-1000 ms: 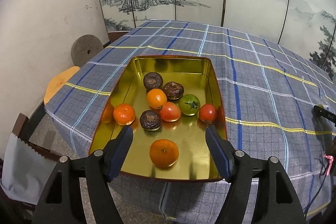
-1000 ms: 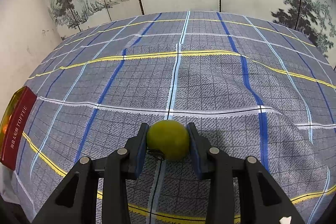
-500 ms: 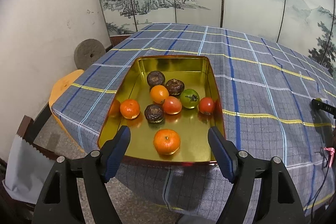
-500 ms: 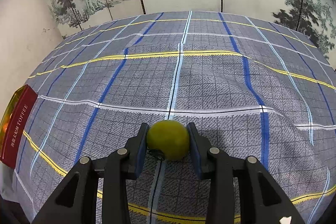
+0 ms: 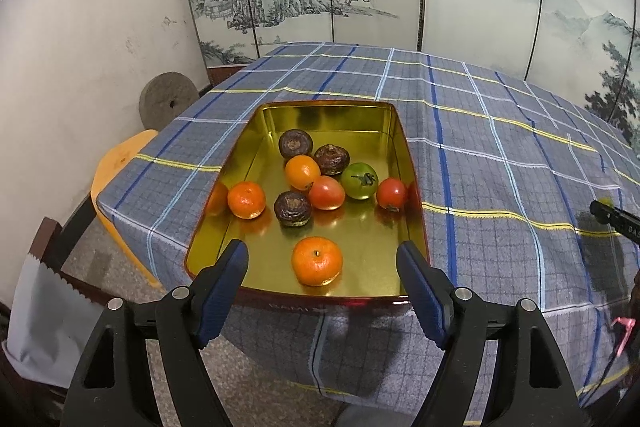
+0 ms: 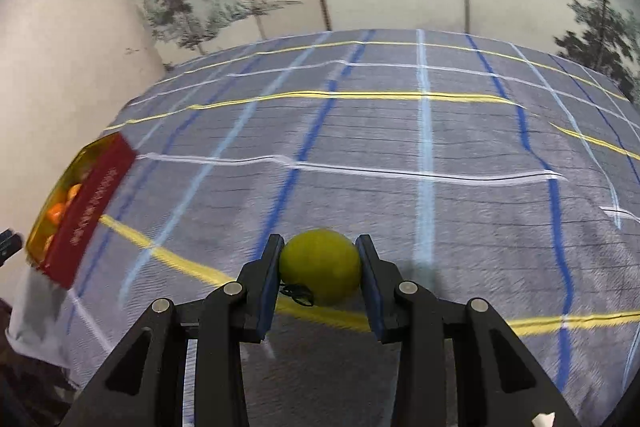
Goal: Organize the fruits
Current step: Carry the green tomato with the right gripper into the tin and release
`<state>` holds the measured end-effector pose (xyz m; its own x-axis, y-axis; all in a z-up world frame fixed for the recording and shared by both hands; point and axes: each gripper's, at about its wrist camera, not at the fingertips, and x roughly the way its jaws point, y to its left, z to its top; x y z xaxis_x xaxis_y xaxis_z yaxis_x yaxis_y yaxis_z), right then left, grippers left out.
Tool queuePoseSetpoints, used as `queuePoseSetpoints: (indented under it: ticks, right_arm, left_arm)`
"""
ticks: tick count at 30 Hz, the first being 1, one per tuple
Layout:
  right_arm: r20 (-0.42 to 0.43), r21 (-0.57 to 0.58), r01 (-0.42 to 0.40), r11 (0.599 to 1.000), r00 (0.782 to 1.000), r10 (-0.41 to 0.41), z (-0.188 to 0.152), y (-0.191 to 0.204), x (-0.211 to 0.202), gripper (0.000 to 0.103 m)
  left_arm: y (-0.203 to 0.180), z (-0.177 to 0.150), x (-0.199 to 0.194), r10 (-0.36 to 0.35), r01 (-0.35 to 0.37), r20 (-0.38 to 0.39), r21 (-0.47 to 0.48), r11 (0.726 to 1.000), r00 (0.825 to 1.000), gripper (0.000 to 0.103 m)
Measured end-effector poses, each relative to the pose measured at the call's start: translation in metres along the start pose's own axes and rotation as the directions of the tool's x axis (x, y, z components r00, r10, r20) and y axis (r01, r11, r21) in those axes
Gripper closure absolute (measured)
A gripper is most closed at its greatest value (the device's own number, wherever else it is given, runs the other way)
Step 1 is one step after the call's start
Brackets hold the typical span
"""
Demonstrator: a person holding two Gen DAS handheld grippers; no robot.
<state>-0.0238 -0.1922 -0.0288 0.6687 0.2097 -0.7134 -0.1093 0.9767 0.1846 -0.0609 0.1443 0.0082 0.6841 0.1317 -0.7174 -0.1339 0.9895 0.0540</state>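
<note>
A gold metal tin [image 5: 332, 115] with a red outer wall sits near the table's left end and holds several fruits: oranges, red tomatoes, a green tomato [image 5: 359, 180] and dark brown fruits. The nearest orange [image 5: 317, 260] lies just beyond my left gripper [image 5: 323, 269], which hovers open and empty over the tin's near rim. In the right wrist view my right gripper [image 6: 319, 267] is shut on a yellow-green fruit [image 6: 320, 265], held above the checked cloth. The tin [image 6: 90, 203] shows at that view's left edge.
A blue-grey checked cloth [image 5: 500, 163] covers the table, its edge hanging just below the tin. An orange stool [image 5: 120, 163] and a round stone disc [image 5: 166, 101] stand by the left wall. Painted screens back the table. The right gripper's tip [image 5: 612, 219] shows far right.
My left gripper has drawn back and opened a little wider, so the tin looks farther off. My right gripper, still shut on the yellow-green fruit, has swung left, bringing the tin further into view.
</note>
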Motion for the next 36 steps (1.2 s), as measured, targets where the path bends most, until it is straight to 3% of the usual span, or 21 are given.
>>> queuePoseSetpoints:
  ticks: [12, 18, 24, 28, 36]
  right_arm:
    - [-0.019, -0.158, -0.181, 0.971, 0.984, 0.18, 0.003, 0.105, -0.008, 0.068]
    - [-0.059, -0.275, -0.328, 0.904, 0.944, 0.325, 0.014, 0.18, -0.006, 0.068]
    - [-0.112, -0.338, -0.43, 0.837, 0.901, 0.418, 0.021, 0.237, 0.011, 0.068]
    - [-0.152, -0.396, -0.458, 0.796, 0.888, 0.435, 0.022, 0.273, 0.027, 0.068]
    - [-0.21, -0.41, -0.462, 0.787, 0.887, 0.411, 0.019, 0.298, 0.06, 0.068]
  left_arm:
    - [0.009, -0.002, -0.005, 0.002, -0.001, 0.009, -0.014, 1.0, 1.0, 0.026]
    - [0.026, -0.005, -0.003, 0.051, -0.051, 0.006, -0.023, 0.998, 0.999, 0.026]
    - [0.041, -0.008, -0.003, 0.094, -0.093, 0.018, -0.036, 0.995, 0.995, 0.026]
    - [0.042, -0.007, -0.003, 0.11, -0.11, 0.026, -0.022, 0.994, 0.994, 0.026]
    - [0.046, -0.006, -0.003, 0.104, -0.104, 0.025, -0.025, 0.994, 0.994, 0.026]
